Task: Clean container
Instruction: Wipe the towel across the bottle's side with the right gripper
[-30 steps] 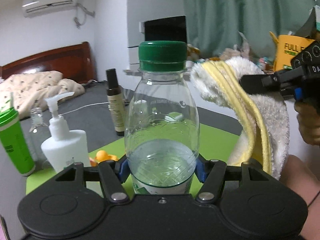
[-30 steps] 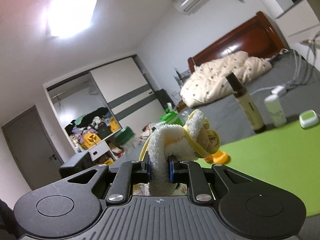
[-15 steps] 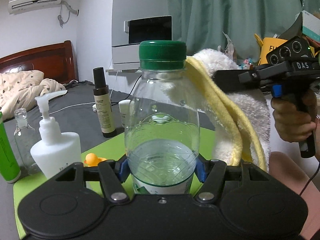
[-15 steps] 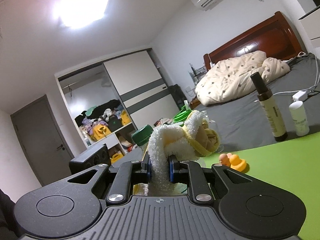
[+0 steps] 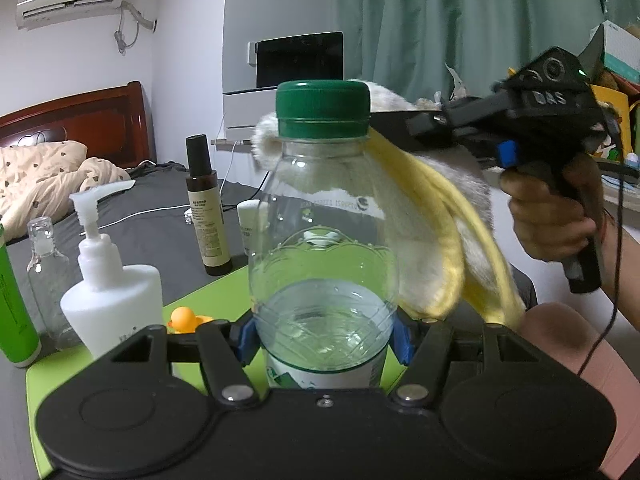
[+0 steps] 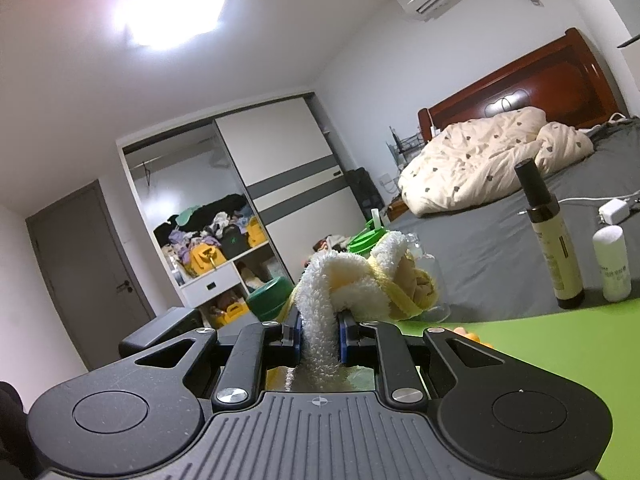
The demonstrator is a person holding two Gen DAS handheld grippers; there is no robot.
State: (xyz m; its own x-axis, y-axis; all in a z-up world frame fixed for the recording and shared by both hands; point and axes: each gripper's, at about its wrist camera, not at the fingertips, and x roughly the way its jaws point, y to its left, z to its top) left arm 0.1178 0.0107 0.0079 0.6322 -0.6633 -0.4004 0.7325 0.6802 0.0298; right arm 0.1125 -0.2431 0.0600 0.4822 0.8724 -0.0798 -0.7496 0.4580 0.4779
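Observation:
A clear plastic bottle (image 5: 322, 240) with a green cap (image 5: 322, 108) stands upright, partly filled with water. My left gripper (image 5: 322, 338) is shut on its lower body. A white cloth with yellow trim (image 5: 452, 232) hangs against the bottle's far right shoulder and wraps behind its neck. My right gripper (image 6: 319, 338) is shut on that cloth (image 6: 352, 284); in the left wrist view its black body (image 5: 520, 116) comes in from the right, held by a hand. The green cap (image 6: 270, 298) shows just left of the cloth in the right wrist view.
On the green mat (image 5: 200, 296) and grey surface stand a white pump bottle (image 5: 108, 280), a small glass bottle (image 5: 44, 264), a green tube (image 5: 12, 304), a dark-capped bottle (image 5: 208, 208), a small white bottle (image 6: 612, 264) and an orange toy duck (image 5: 182, 316). A bed lies behind.
The right gripper has carried the cloth leftwards from beside the bottle until it presses on the shoulder and reaches behind the neck. The bottle stays held in the left gripper.

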